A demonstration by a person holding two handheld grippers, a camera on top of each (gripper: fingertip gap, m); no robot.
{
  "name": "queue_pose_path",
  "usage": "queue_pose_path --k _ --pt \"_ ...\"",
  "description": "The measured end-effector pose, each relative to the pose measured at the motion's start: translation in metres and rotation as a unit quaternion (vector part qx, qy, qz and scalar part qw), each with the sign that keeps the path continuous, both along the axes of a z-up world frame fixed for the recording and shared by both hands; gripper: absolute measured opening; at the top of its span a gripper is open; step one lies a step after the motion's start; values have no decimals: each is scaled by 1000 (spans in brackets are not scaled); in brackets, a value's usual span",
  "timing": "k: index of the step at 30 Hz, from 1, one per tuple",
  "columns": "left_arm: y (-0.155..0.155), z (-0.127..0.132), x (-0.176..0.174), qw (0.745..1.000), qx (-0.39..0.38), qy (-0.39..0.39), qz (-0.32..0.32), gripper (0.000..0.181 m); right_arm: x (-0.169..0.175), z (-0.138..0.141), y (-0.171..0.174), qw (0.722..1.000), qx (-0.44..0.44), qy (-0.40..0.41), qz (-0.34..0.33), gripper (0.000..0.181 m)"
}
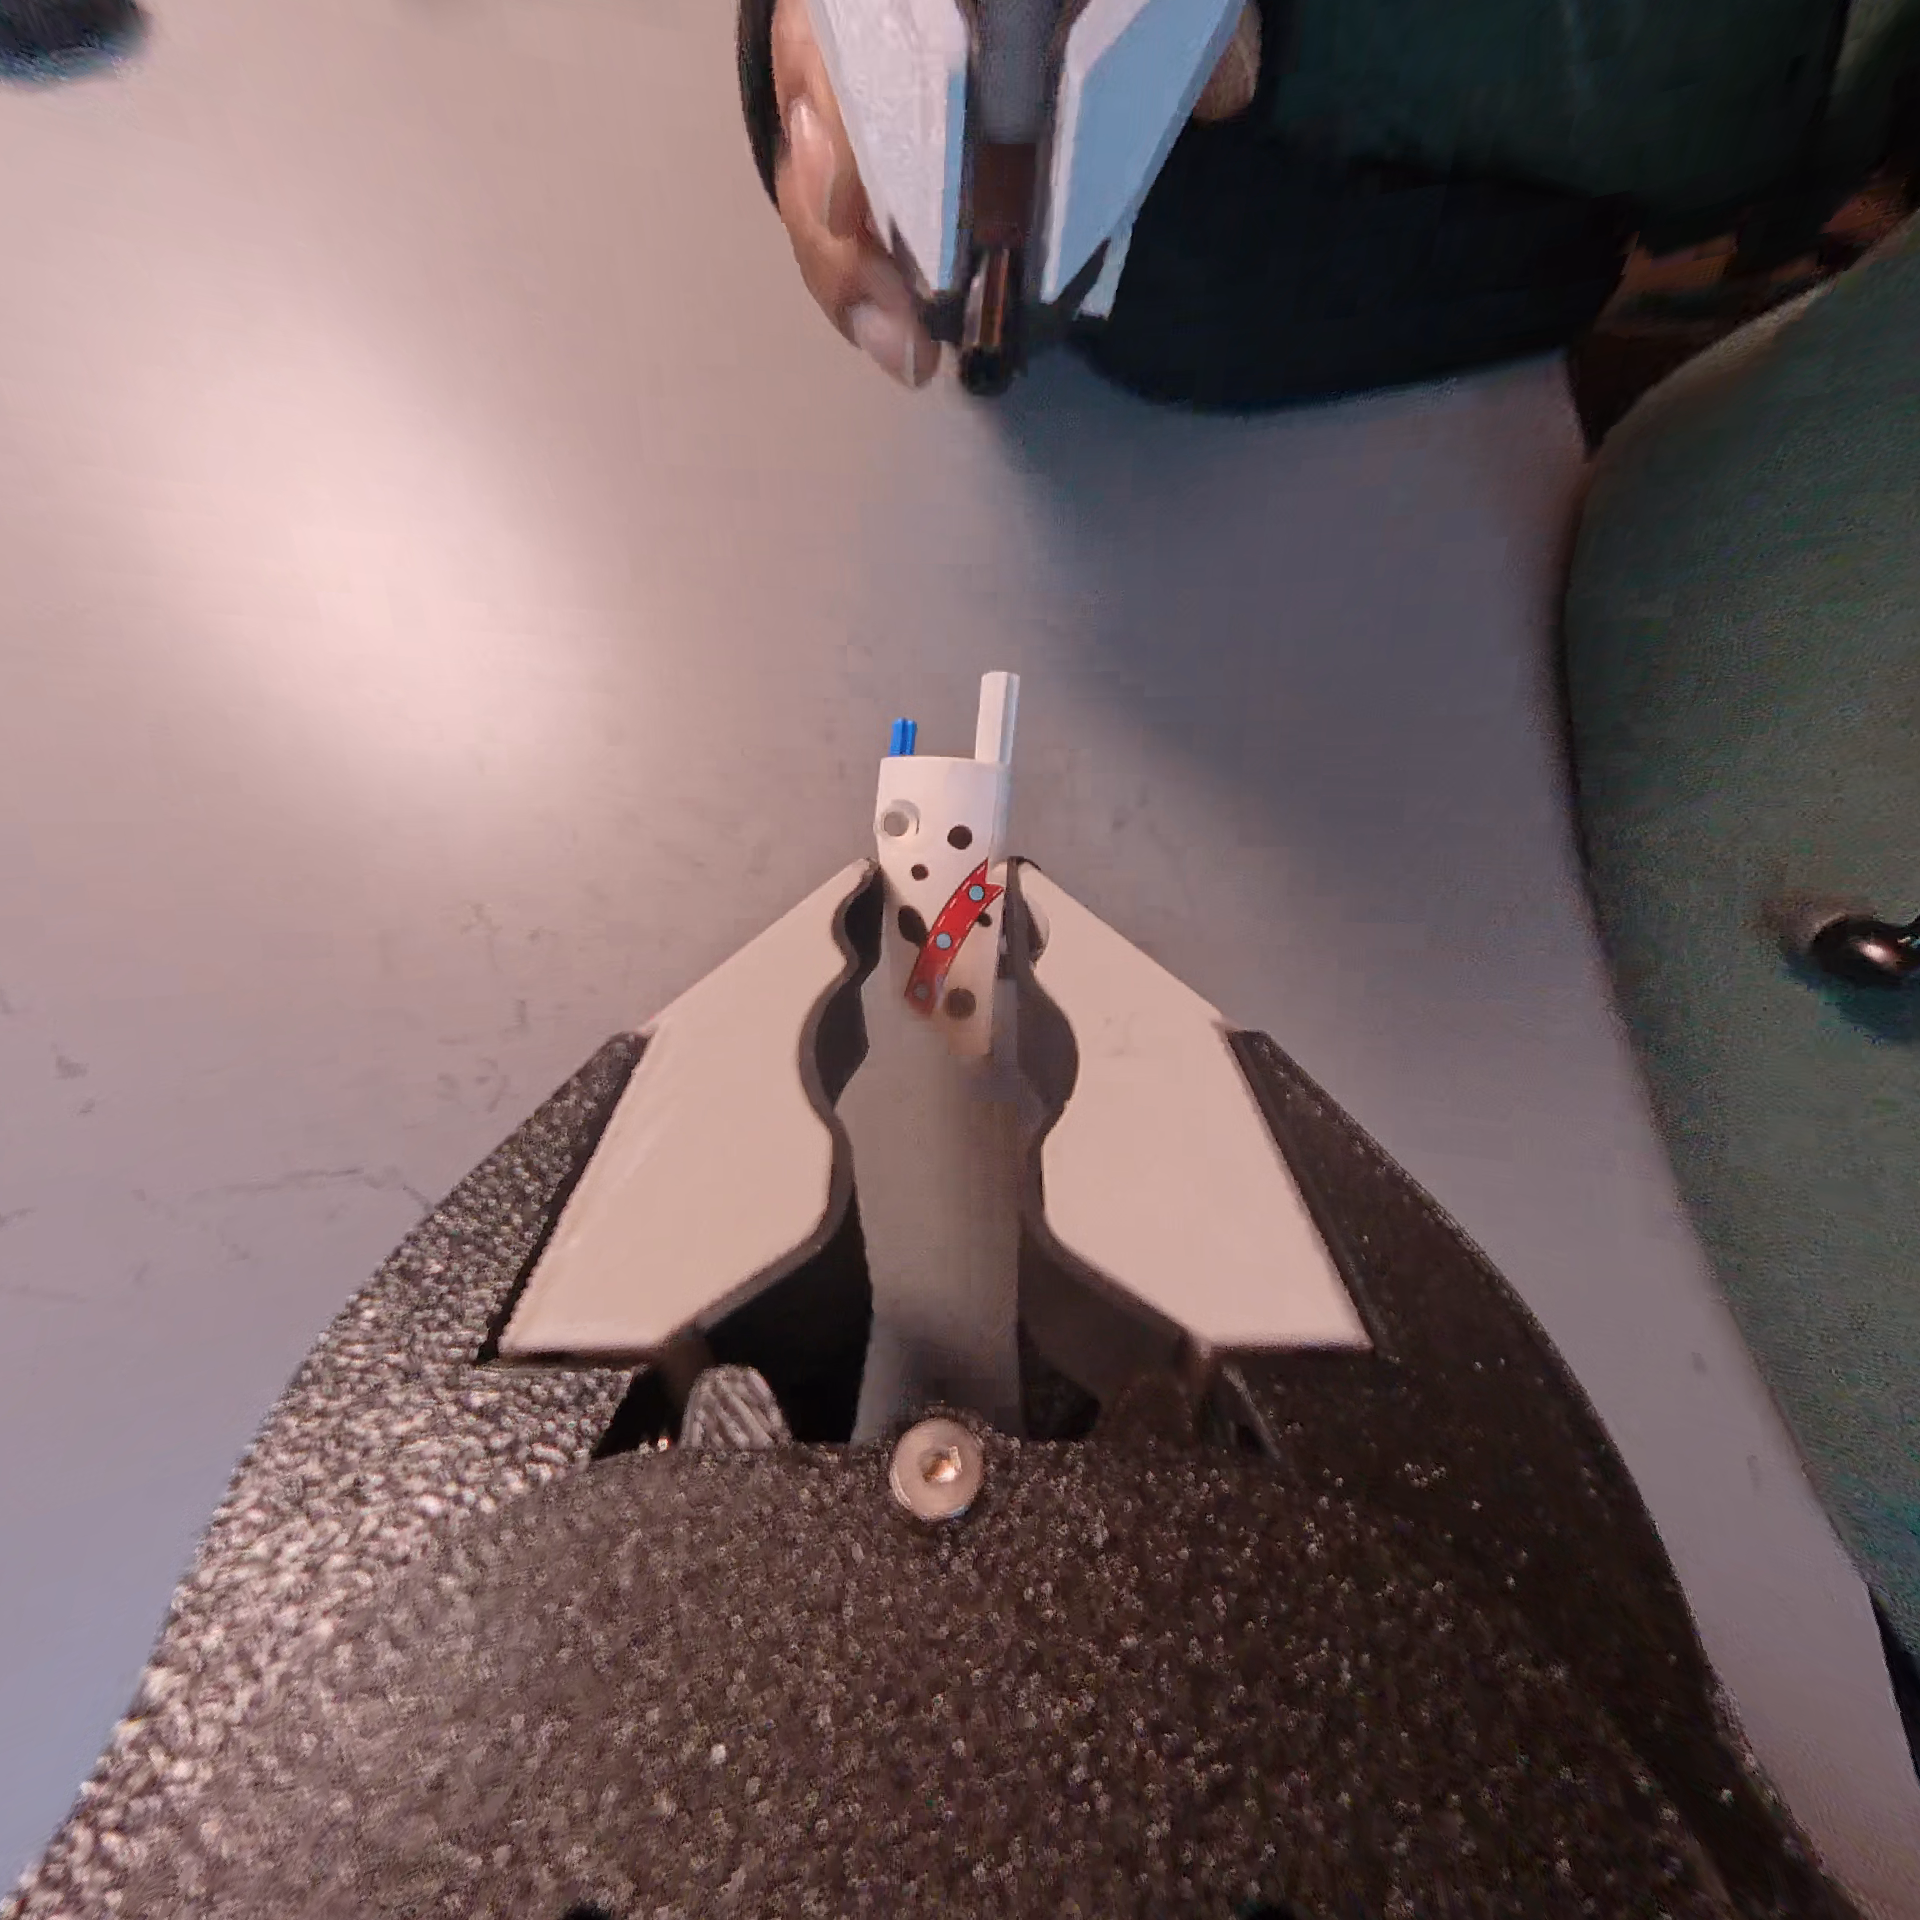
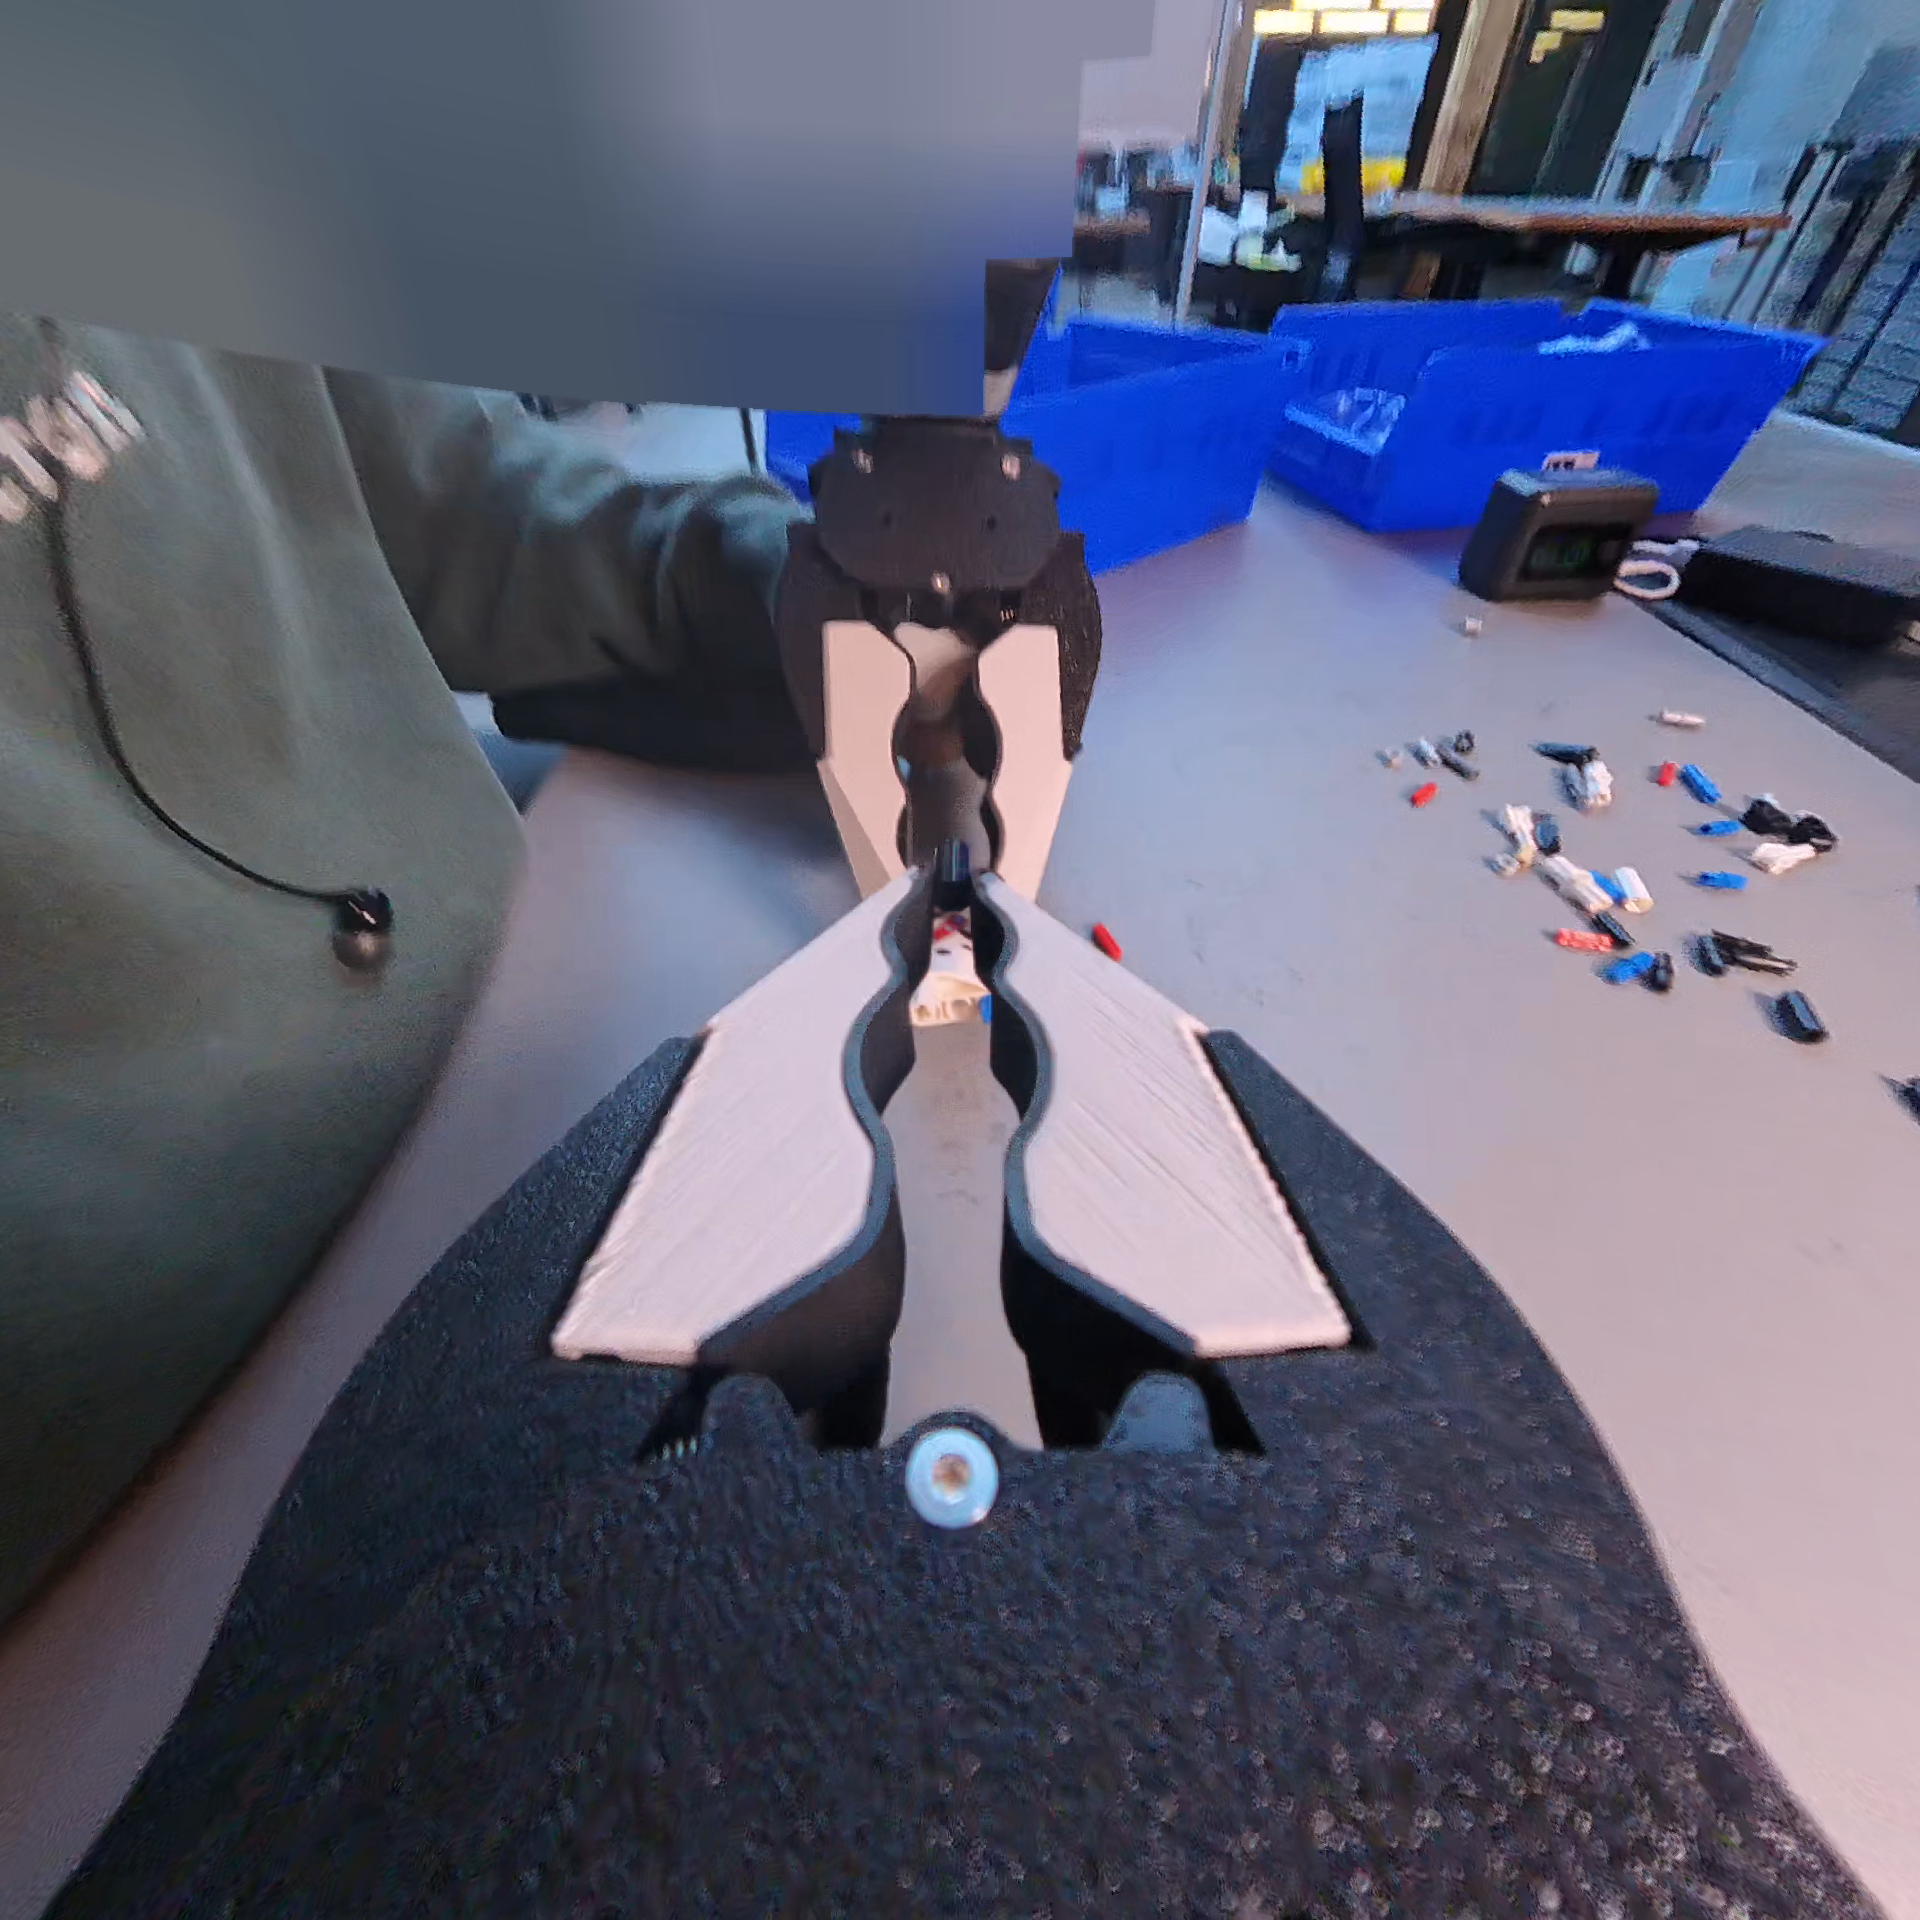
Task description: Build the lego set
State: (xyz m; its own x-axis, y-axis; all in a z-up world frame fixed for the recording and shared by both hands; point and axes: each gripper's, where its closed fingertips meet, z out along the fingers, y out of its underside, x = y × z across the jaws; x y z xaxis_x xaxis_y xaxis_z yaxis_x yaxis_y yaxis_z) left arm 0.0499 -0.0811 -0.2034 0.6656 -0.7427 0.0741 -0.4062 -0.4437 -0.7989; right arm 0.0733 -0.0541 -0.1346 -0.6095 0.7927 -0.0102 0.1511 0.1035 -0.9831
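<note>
My left gripper [image 1: 940, 883] is shut on a white lego assembly [image 1: 940, 904] with round holes, a red stripe, a blue pin and a white bar sticking out of its far end. It is held above the grey table [image 1: 416, 623]. My right gripper [image 2: 948, 883] is shut on a small black pin [image 2: 952, 864]. The two grippers face each other tip to tip. In the right wrist view the left gripper [image 2: 940, 717] and the white assembly [image 2: 948, 992] sit just beyond and below my fingertips. In the left wrist view the right gripper [image 1: 982, 353] hangs at the top with the pin.
Several loose lego pieces [image 2: 1621, 862] in black, blue, red and white lie scattered on the table at the right. Blue bins [image 2: 1455, 416] stand at the back, with a small black device [image 2: 1558, 535] beside them. A person's green sleeve [image 2: 260, 779] fills the left. The gap from one gripper's tips to the other's is roughly 8 cm.
</note>
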Motion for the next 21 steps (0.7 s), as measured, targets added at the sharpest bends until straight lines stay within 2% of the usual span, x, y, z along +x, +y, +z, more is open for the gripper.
queue_pose_path --k 3,8,21 --pt "4 29 3 997 40 -63 8 23 4 26 4 995 -94 28 15 6" --pt "5 52 7 992 75 -98 17 23 2 29 7 990 -135 23 22 6" --pt "6 51 3 994 81 -73 30 23 -11 -1 4 994 -91 -68 2 6"
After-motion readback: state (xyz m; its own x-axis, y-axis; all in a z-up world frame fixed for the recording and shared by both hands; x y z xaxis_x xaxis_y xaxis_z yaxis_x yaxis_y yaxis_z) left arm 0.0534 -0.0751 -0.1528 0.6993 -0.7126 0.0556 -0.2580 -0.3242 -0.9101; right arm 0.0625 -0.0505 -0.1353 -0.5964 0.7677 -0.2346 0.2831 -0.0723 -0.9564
